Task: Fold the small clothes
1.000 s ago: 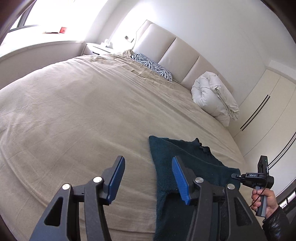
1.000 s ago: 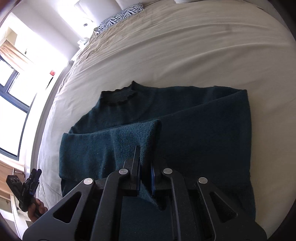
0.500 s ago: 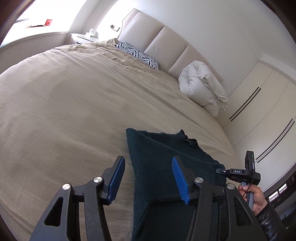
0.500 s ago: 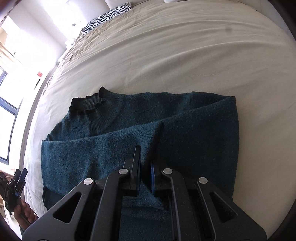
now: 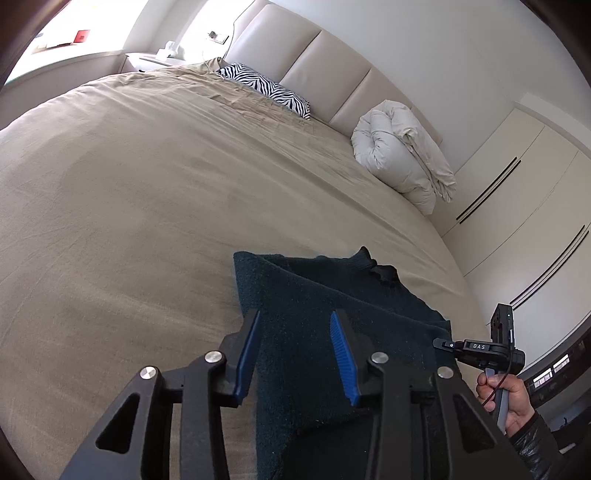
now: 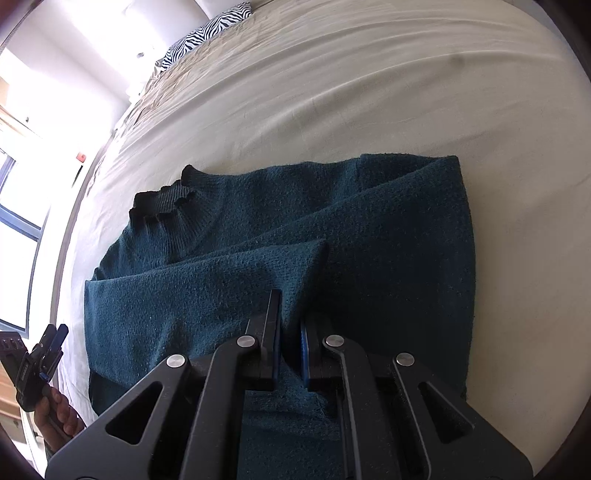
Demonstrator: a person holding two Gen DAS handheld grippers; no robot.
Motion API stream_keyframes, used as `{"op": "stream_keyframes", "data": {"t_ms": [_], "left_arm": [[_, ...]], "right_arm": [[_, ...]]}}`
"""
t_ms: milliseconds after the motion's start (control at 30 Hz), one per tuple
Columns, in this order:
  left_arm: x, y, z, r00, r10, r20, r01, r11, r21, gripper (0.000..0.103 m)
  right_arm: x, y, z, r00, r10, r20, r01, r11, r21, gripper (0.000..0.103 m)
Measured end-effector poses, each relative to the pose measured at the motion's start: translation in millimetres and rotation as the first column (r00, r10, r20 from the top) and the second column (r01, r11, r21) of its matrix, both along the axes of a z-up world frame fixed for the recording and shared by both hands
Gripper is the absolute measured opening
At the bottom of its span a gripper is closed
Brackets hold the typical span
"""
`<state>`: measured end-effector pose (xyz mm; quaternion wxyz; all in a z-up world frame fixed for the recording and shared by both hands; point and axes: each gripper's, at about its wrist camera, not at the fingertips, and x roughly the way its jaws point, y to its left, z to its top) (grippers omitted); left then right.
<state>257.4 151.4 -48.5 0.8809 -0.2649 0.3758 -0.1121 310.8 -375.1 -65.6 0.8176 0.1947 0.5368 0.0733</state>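
Partly folded teal knit sweater

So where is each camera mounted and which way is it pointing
Left wrist: on the left claw, open, facing up the bed to the headboard; right hand shows.
Right wrist: on the right claw, shut on the teal sweater; left hand shows.
Both share the sweater, the bed, the zebra pillow.

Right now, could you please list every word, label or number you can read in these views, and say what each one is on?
"DAS": white letters on a small black label on the right gripper body, seen in the left wrist view.
Red item on the windowsill: too small to read.
Nothing legible on the teal sweater, the bed or the wardrobe doors.
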Motion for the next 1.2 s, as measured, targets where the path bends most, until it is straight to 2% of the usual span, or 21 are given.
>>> {"op": "stream_keyframes", "data": {"t_ms": [67, 167, 300, 333, 367, 400, 600, 733, 800, 900, 933, 1033, 1133, 1167, 1200], "left_arm": [[12.8, -2.5, -6.3, 0.999, -0.029, -0.022, 0.029, 1.0, -0.004, 0.035], [31.1, -8.7, -16.6, 0.997, -0.066, -0.051, 0.066, 0.998, -0.007, 0.034], [58.4, -21.1, -45.5, 0.985, -0.101, -0.139, 0.108, 0.993, 0.046, 0.033], [61.8, -21.6, -51.1, 0.985, -0.098, -0.138, 0.107, 0.992, 0.059, 0.023], [63.9, -21.0, -53.1, 0.986, -0.091, -0.137, 0.101, 0.993, 0.069, 0.018], [65.5, -20.1, -54.1, 0.986, -0.091, -0.139, 0.1, 0.993, 0.064, 0.018], [53.1, -19.8, -50.2, 0.986, -0.115, -0.121, 0.124, 0.99, 0.069, 0.017], [32.6, -25.9, -44.3, 0.986, -0.131, -0.105, 0.144, 0.981, 0.133, 0.018], [22.2, -30.5, -40.6, 0.986, -0.135, -0.097, 0.151, 0.974, 0.17, 0.021], [3.3, -41.1, -32.7, 0.984, -0.158, -0.08, 0.174, 0.952, 0.252, 0.037], [-3.8, -43.1, -32.4, 0.983, -0.159, -0.087, 0.177, 0.946, 0.271, 0.046], [-31.2, -43.6, -32.4, 0.982, -0.161, -0.094, 0.181, 0.946, 0.27, 0.049], [-67.2, -40.8, -26.5, 0.986, -0.136, -0.092, 0.155, 0.953, 0.261, 0.051], [-81.3, -40.2, -23.0, 0.988, -0.127, -0.086, 0.145, 0.956, 0.253, 0.056], [-95.7, -39.0, -19.7, 0.99, -0.117, -0.082, 0.134, 0.961, 0.244, 0.059]], "right_arm": [[1.2, -4.3, -5.6, 1.0, -0.019, -0.002, 0.019, 1.0, 0.023, 0.007], [0.2, -10.5, -16.7, 0.999, -0.035, 0.005, 0.035, 0.997, 0.064, 0.007], [-2.9, -19.1, -24.4, 0.999, -0.035, 0.04, 0.03, 0.992, 0.126, 0.007], [-3.4, -20.8, -26.1, 0.998, -0.037, 0.045, 0.03, 0.989, 0.143, 0.007], [-4.0, -23.4, -27.7, 0.998, -0.04, 0.048, 0.032, 0.987, 0.161, 0.007], [-4.5, -25.4, -29.2, 0.998, -0.041, 0.051, 0.032, 0.984, 0.175, 0.007], [-9.0, -34.0, -37.2, 0.995, -0.071, 0.07, 0.05, 0.963, 0.264, 0.006], [-12.7, -32.8, -37.2, 0.993, -0.089, 0.08, 0.063, 0.959, 0.276, 0.006], [-17.1, -36.1, -38.2, 0.991, -0.101, 0.084, 0.071, 0.95, 0.306, 0.007], [-30.0, -40.4, -36.5, 0.988, -0.117, 0.098, 0.078, 0.94, 0.333, 0.009], [-36.5, -42.9, -35.0, 0.987, -0.123, 0.103, 0.083, 0.939, 0.333, 0.01], [-61.8, -54.3, -29.2, 0.983, -0.153, 0.102, 0.113, 0.94, 0.323, 0.014], [-96.2, -73.7, -24.8, 0.972, -0.212, 0.096, 0.172, 0.932, 0.319, 0.014], [-109.8, -81.1, -22.0, 0.967, -0.235, 0.1, 0.191, 0.924, 0.33, 0.014], [-124.2, -88.3, -18.4, 0.961, -0.257, 0.101, 0.208, 0.914, 0.347, 0.02]]}}
